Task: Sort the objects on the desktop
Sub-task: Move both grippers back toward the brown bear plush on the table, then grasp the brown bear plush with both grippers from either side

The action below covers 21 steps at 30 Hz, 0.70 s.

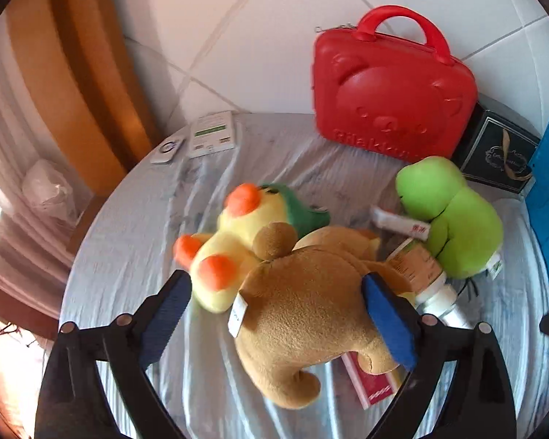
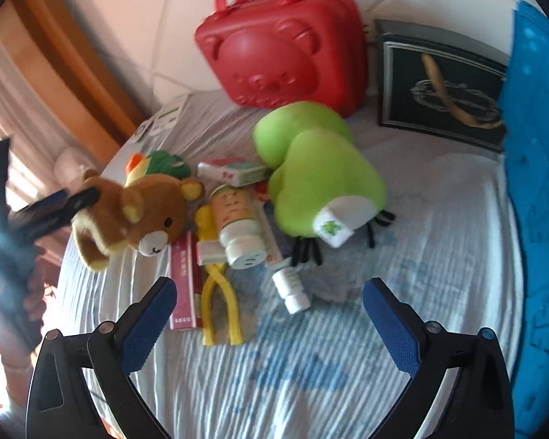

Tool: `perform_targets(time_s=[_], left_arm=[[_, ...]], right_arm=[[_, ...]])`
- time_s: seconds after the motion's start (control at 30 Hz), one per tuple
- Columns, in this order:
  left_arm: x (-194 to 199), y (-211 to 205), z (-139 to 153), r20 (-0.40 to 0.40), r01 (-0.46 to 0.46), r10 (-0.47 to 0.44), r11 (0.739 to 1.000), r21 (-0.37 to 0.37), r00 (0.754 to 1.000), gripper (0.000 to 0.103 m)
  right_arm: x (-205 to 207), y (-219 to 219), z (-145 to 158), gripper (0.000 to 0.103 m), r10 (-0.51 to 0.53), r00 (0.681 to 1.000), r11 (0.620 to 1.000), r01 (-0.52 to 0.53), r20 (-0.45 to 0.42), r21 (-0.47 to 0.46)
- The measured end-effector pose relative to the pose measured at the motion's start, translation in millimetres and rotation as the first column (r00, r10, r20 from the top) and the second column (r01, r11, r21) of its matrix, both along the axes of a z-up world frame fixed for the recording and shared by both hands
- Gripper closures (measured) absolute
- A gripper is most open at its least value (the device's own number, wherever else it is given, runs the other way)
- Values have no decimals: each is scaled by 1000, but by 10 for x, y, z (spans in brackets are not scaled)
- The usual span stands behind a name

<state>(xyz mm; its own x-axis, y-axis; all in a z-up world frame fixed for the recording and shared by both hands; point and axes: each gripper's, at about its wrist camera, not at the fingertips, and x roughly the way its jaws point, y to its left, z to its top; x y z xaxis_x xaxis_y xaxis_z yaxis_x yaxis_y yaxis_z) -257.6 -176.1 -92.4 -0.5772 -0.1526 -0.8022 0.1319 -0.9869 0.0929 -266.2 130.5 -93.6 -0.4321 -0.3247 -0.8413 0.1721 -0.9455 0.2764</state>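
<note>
A brown bear plush [image 1: 303,311] lies on the white cloth between the spread fingers of my left gripper [image 1: 276,281], which is open. Its right pad [image 1: 388,318] sits at the bear's flank; the left pad [image 1: 168,314] stands clear of it. A yellow duck plush [image 1: 234,241] lies against the bear, and a green frog plush [image 1: 454,216] lies to the right. In the right wrist view my right gripper [image 2: 271,285] is open above the cloth, short of a small white bottle [image 2: 292,292], yellow pliers [image 2: 219,303] and a pill bottle [image 2: 238,226]. The left gripper [image 2: 69,201] shows at the bear [image 2: 128,212].
A red bear-faced case [image 1: 391,91] stands at the back against the white wall, with a black gift box [image 1: 497,150] beside it. A blue panel [image 2: 530,146] bounds the right side. White devices [image 1: 212,133] lie at the back left. A red flat box [image 2: 183,281] and a tube carton [image 2: 234,172] lie among the clutter.
</note>
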Motion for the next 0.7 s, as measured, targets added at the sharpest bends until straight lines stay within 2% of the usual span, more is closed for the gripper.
perform_targets(time_s=[0.1, 0.17, 0.23, 0.3, 0.4, 0.53, 0.6, 0.7], left_arm=[[546, -362, -141, 19, -102, 104, 992, -77, 994, 6], [752, -556, -315, 53, -161, 169, 979, -129, 984, 6], [880, -700, -458, 101, -213, 227, 967, -139, 969, 6], [1053, -815, -495, 89, -235, 240, 970, -62, 967, 6], [1335, -803, -465, 23, -246, 245, 969, 36, 969, 6], [1514, -749, -565, 15, -215, 216, 965, 149, 976, 6], [1593, -636, -620, 2, -194, 196, 968, 159, 981, 6], [1630, -521, -843, 26, -173, 171, 980, 101, 985, 6]], right_arm=[[26, -294, -103, 0, 62, 998, 998, -62, 18, -16], [59, -488, -168, 0, 101, 994, 995, -100, 35, -24], [119, -683, -232, 0, 141, 989, 990, -140, 52, -28], [184, -824, -238, 0, 168, 984, 986, -167, 53, -28], [282, -1009, -243, 0, 214, 976, 977, -213, 49, -25], [409, -1264, -295, 0, 284, 958, 958, -285, 44, 23], [479, -1378, -330, 0, 318, 947, 947, -319, 35, 38], [545, -1537, -402, 0, 360, 932, 931, -362, 46, 53]])
